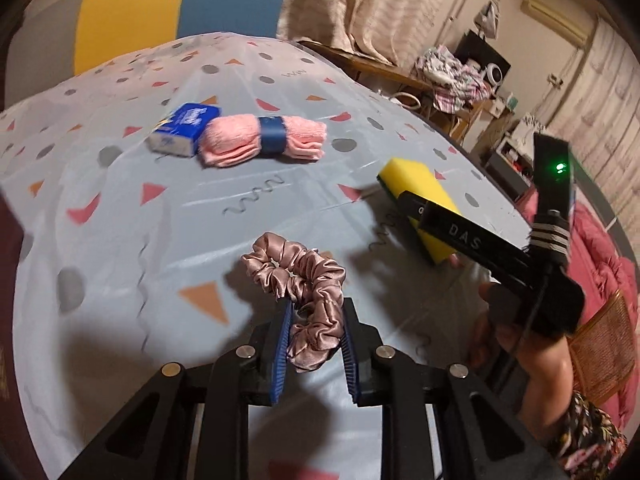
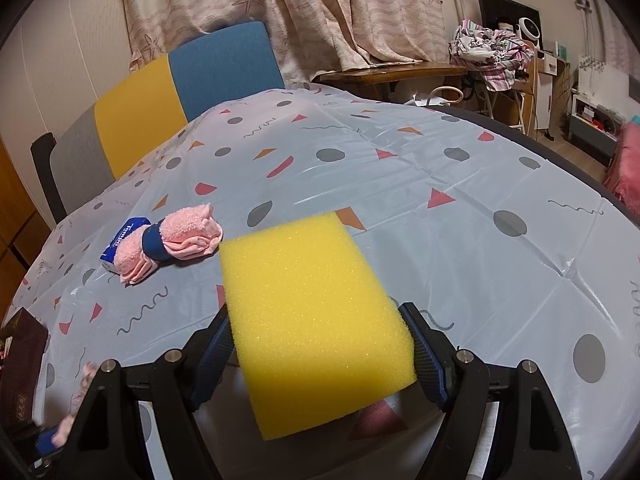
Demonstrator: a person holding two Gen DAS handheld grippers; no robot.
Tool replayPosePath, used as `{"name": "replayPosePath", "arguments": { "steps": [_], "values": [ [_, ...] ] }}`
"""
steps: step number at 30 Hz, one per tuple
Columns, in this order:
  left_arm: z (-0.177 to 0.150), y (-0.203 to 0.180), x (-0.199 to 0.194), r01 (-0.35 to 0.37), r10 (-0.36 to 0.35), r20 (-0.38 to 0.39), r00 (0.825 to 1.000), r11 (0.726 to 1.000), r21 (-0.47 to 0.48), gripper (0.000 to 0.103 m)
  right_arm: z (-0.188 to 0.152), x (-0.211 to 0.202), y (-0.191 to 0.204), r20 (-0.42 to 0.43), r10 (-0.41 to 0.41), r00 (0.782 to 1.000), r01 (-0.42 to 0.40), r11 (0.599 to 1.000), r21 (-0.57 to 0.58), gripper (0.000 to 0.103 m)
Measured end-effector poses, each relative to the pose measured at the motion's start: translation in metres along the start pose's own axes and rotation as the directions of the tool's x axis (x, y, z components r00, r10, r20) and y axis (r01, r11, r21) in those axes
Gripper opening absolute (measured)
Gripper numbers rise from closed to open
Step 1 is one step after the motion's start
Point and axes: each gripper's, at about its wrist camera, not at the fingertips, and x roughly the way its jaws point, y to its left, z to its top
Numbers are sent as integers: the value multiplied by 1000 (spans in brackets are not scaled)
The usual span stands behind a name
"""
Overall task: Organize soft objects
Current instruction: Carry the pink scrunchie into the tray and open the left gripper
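My left gripper [image 1: 316,312] is shut on a dusty-pink satin scrunchie [image 1: 298,276], held just above the patterned tablecloth [image 1: 120,248]. My right gripper [image 2: 316,322] is shut on a yellow sponge [image 2: 312,312], gripped by its long sides and raised over the table; the sponge [image 1: 416,196] and the right gripper also show at the right of the left wrist view. A rolled pink towel with a blue band [image 1: 264,140] lies further back, touching a blue tissue pack [image 1: 184,128]. Both also show in the right wrist view, the towel [image 2: 168,244] in front of the pack [image 2: 124,240].
A yellow, blue and grey chair back [image 2: 180,92] stands behind the table. A dark book [image 2: 20,376] lies at the left table edge. A wooden side table [image 2: 388,72] and a clothes pile [image 2: 492,52] are at the back right; red bedding [image 1: 596,256] is to the right.
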Motion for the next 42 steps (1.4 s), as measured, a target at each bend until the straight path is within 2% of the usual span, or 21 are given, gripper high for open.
{"name": "replayPosePath", "arguments": {
  "steps": [8, 19, 23, 28, 33, 37, 42],
  "values": [
    [-21, 20, -44, 15, -12, 64, 998, 999, -47, 22, 0, 0, 2, -2, -10, 1000, 10, 1000, -8, 80],
    [-44, 51, -123, -13, 24, 179, 984, 998, -64, 22, -1, 0, 5, -11, -28, 1000, 28, 999, -24, 80],
    [-50, 73, -147, -23, 45, 208, 977, 994, -105, 22, -1, 1, 7, -17, -39, 999, 38, 999, -33, 80],
    [-62, 107, -177, -72, 112, 239, 965, 983, -171, 22, -1, 2, 10, -25, -58, 998, 57, 997, -50, 80],
    [-78, 147, -202, -154, 221, 245, 944, 952, -264, 22, -1, 3, 13, -25, -75, 997, 74, 995, -64, 80],
    [-93, 186, -219, -244, 333, 212, 919, 901, -358, 22, -2, 1, 15, -15, -90, 996, 89, 993, -75, 79],
    [-110, 222, -231, -310, 416, 174, 892, 846, -434, 22, -2, -5, 15, 12, -99, 995, 100, 992, -72, 78]
  ]
}}
